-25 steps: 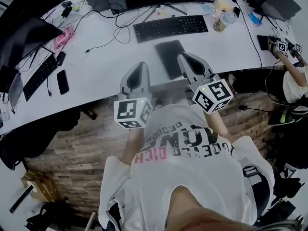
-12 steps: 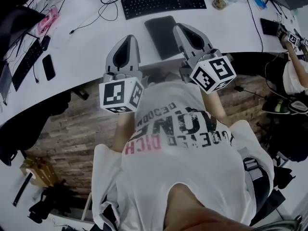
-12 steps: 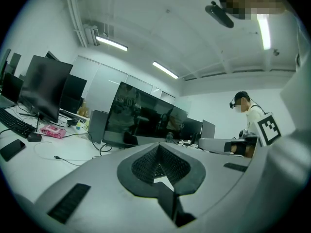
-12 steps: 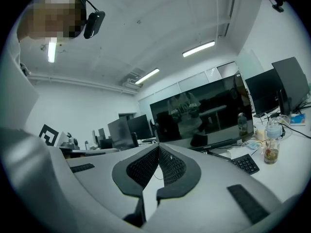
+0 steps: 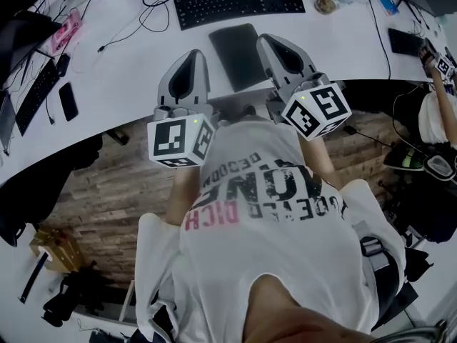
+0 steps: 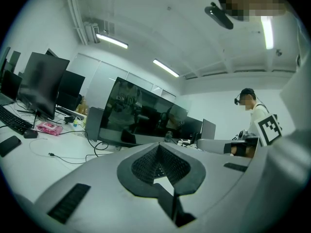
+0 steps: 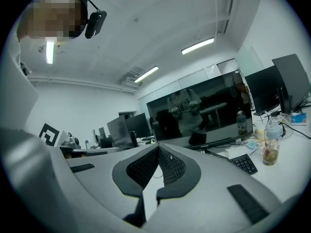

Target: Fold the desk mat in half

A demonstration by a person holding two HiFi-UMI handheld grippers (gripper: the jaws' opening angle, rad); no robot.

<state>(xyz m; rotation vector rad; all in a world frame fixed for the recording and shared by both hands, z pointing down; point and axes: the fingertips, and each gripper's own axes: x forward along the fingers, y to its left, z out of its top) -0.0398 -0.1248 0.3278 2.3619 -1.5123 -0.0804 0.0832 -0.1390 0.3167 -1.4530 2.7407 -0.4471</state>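
Both tongs reach out over the near edge of the white tabletop [image 5: 128, 77]. At far left a dark phone [image 5: 68, 101] lies flat. Your left tongs [image 5: 193, 54], clenched on nothing, point across the tabletop just left of the desk mat [image 5: 235, 56]. The mat, a dark rectangle, lies flat between the two tongs, just short of a black keyboard [image 5: 239, 4]. Your right tongs [image 5: 273, 41], likewise clenched and empty, overlap the mat's right edge from above; contact cannot be told. At far right another person [image 5: 435, 120] sits at the tabletop's end.
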